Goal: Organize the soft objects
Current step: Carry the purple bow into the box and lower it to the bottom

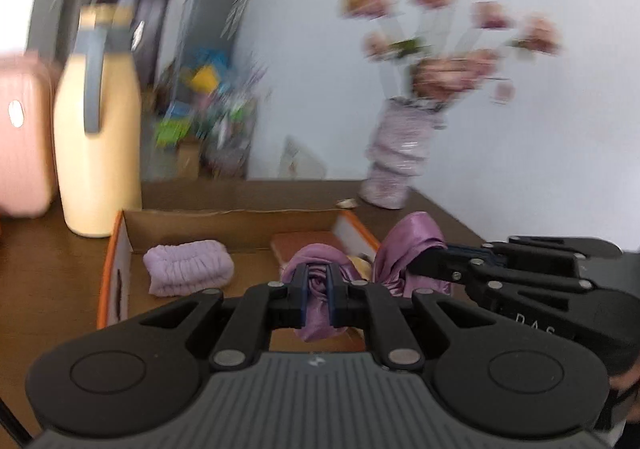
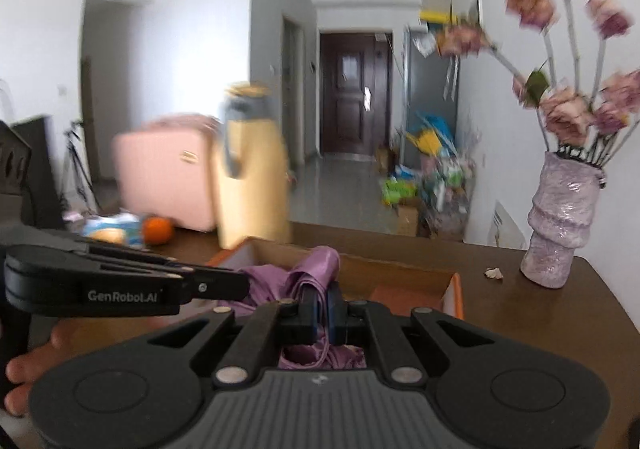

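A shiny purple satin cloth (image 1: 404, 245) hangs bunched between both grippers above an open cardboard box (image 1: 120, 249) with orange edges. My left gripper (image 1: 317, 281) is shut on one fold of the cloth. My right gripper (image 2: 323, 299) is shut on another fold of the cloth (image 2: 316, 265); in the left wrist view it reaches in from the right (image 1: 416, 267). The left gripper shows in the right wrist view (image 2: 240, 285) coming in from the left. A folded lilac knitted piece (image 1: 188, 267) lies inside the box at its left. The scene is blurred.
A tall cream-yellow jug (image 1: 98, 129) and a pink suitcase (image 1: 20, 137) stand behind the box on the left. A lilac vase of dried flowers (image 2: 560, 217) stands at the brown table's (image 2: 520, 321) right, by the wall. An orange (image 2: 157, 230) lies far left.
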Demonstrator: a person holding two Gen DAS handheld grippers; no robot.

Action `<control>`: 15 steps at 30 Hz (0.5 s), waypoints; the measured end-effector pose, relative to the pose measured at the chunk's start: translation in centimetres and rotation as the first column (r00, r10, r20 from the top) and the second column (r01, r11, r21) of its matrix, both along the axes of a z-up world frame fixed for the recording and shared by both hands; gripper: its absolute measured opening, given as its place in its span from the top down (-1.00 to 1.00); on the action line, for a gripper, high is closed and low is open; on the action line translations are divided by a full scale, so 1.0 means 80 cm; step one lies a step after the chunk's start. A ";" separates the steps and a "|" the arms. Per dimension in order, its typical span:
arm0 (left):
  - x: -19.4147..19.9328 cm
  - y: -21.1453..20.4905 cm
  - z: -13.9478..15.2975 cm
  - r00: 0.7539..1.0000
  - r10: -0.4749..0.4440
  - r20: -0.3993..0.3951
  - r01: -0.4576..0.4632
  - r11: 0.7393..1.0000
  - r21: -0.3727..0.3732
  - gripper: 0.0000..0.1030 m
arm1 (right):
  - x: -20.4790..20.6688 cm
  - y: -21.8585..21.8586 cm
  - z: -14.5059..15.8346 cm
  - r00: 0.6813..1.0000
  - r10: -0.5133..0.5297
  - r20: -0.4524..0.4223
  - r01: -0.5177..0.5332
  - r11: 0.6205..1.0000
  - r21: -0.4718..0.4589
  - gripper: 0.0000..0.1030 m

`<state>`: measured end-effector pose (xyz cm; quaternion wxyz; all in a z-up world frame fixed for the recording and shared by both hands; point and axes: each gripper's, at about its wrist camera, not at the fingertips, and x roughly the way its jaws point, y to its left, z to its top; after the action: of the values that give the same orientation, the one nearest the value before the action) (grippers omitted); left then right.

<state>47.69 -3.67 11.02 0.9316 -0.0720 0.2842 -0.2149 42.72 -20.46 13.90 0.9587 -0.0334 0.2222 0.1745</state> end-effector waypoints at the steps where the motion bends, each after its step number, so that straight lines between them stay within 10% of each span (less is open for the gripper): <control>1: 0.031 -0.001 -0.004 1.000 0.009 -0.029 -0.009 1.000 -0.008 0.83 | 0.032 0.001 -0.001 1.000 -0.007 -0.024 0.006 1.000 -0.006 0.91; 7: 0.205 -0.001 -0.071 0.949 0.102 -0.300 -0.120 0.992 -0.042 0.83 | 0.211 0.005 -0.046 0.967 -0.084 -0.239 0.089 0.996 0.011 0.91; 15: 0.242 0.023 -0.110 0.938 0.198 -0.286 -0.163 0.976 0.142 0.90 | 0.280 0.052 -0.093 0.935 -0.026 -0.353 0.040 0.999 0.033 0.91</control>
<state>67.05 -1.81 2.19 0.8964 -0.0754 0.4256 -0.0982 65.14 -16.31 6.49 0.9066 0.0208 0.3873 0.1660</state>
